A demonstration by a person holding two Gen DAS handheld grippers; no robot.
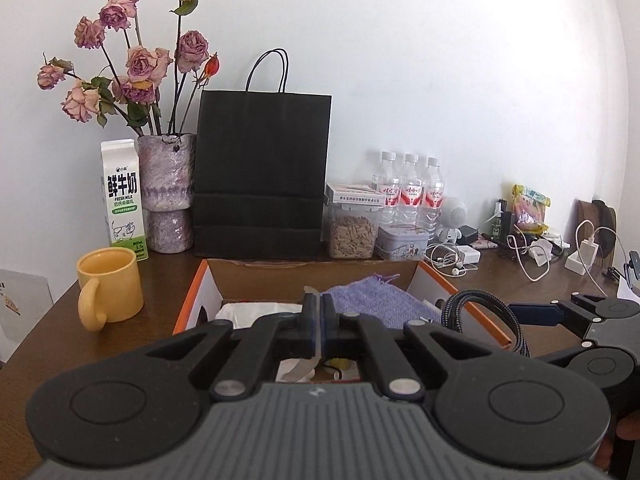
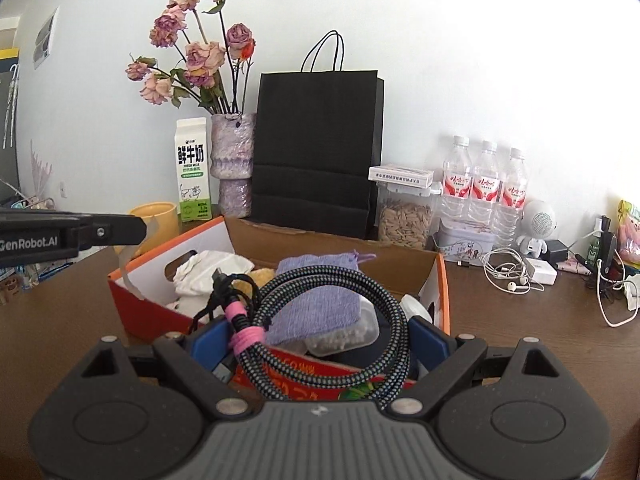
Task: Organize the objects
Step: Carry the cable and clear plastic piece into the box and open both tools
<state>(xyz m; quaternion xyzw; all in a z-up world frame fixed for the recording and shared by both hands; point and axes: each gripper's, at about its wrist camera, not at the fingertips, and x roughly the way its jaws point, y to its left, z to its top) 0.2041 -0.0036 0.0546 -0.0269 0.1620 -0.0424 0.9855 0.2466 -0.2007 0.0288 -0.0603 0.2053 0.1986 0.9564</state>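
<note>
The right gripper has its jaws set wide, clamped on a coiled braided cable bound with a pink tie; the coil spans both blue pads. The left gripper is pressed together on a thin translucent strip. Both hang over the open orange cardboard box, which holds a purple cloth and white fabric. Beyond stand a black paper bag and a yellow mug.

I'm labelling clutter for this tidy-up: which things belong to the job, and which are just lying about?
Job: braided cable, held in right gripper; thin clear strip, pinched in left gripper; orange box.
Lying about: yellow mug, milk carton, black bag, water bottles, earphones, vase.
</note>
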